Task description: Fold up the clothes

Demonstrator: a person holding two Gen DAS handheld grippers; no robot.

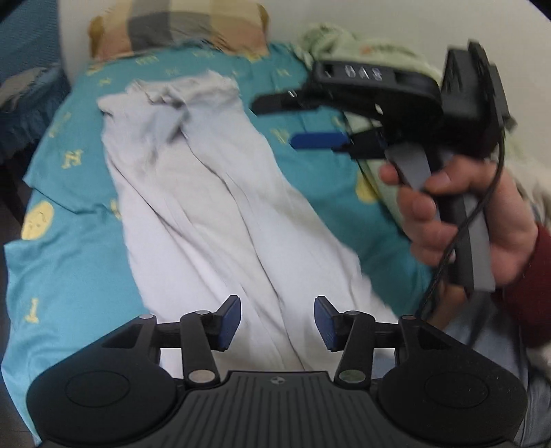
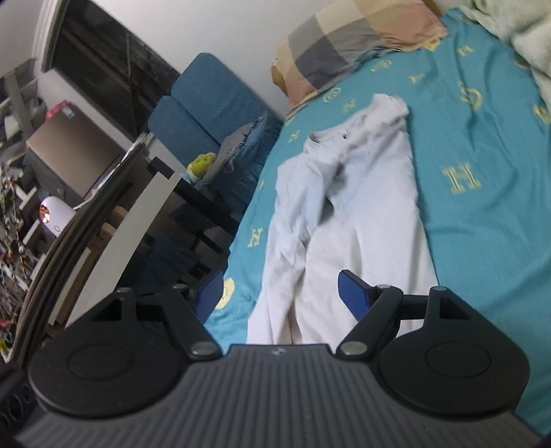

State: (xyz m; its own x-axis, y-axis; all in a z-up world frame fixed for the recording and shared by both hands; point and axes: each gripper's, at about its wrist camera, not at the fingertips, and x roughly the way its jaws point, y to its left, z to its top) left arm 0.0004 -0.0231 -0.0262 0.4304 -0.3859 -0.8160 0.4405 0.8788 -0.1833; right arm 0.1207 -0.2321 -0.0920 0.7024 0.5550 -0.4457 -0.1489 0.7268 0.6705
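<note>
Left wrist view first: the left gripper (image 1: 277,322) sits at the bottom centre of the frame with its blue pads spread wide, nothing between them, poised above the near end of the pale shirt (image 1: 220,206). That shirt runs up the middle of the frame on the teal bedsheet (image 1: 69,241), folded into a long narrow strip, collar end toward the top, rumpled there. At the upper right, the right gripper (image 1: 306,120) hangs over the sheet just right of the shirt, its fingers parted and empty, one blue pad showing. A hand (image 1: 458,220) in a dark red sleeve (image 1: 530,282) grips its grey handle at the right edge, a black cable trailing down. A checked pillow (image 1: 179,27) sits at the top, and a pale green blanket (image 1: 351,44) bunches at the upper right.

Over to the right wrist view: jaws wide apart, holding nothing, with the shirt's lower edge lying below them at centre frame. A blue chair (image 2: 206,107) stands beside the bed at the upper left of centre. The pictures are motion-blurred, so fine creases are hard to read.
</note>
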